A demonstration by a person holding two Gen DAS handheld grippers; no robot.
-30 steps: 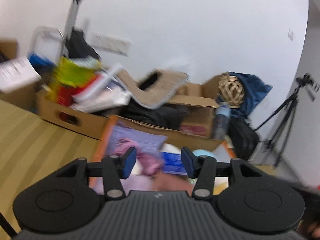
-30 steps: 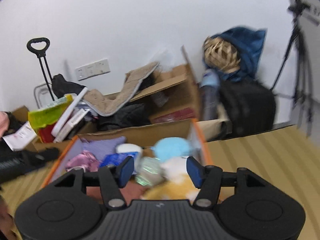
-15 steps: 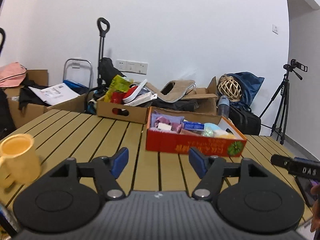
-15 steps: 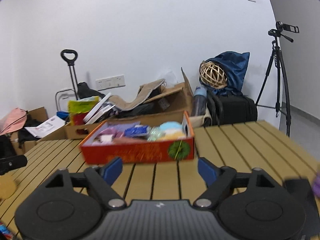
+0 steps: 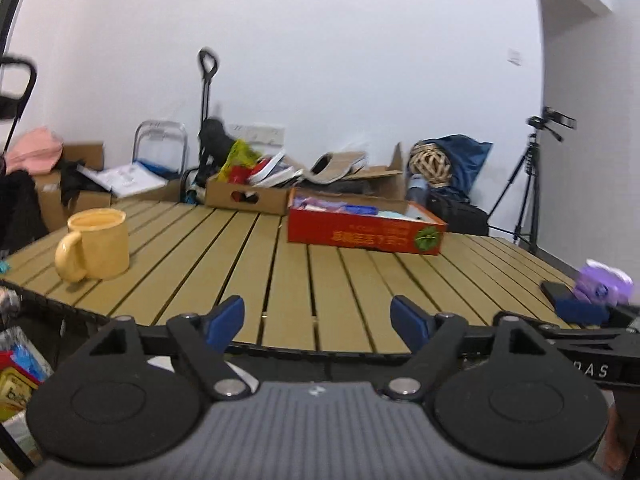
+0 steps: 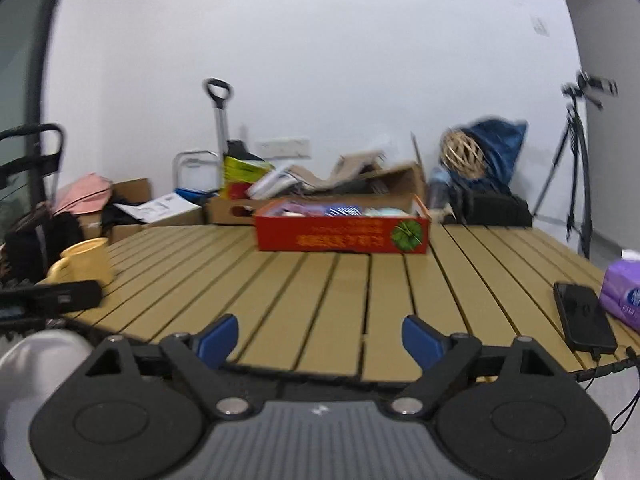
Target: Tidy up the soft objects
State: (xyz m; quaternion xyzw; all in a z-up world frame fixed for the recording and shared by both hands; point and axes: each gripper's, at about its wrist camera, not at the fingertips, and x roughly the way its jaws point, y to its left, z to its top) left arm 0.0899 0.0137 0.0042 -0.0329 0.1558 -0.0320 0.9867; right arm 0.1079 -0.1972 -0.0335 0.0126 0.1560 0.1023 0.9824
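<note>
Looking out from the left wrist, the left gripper [image 5: 318,320] had its blue fingers [image 5: 224,322] spreading apart with nothing between them; the red cardboard box [image 5: 366,234] of soft objects [image 5: 340,205] sat well ahead, slightly right of the fingers, on the slatted table [image 5: 248,264]. In the right wrist view, the right gripper [image 6: 320,338] was likewise widening, empty, the box straight ahead. Those bundles likely weigh little and squash; pinching their bulk mid-body seems best.

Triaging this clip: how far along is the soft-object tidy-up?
Done: soft items sit in the red cardboard box on the slatted wooden table. In hand: nothing; left gripper and right gripper are opening, empty. Left: possibly the purple tissue pack near the table edge.
</note>
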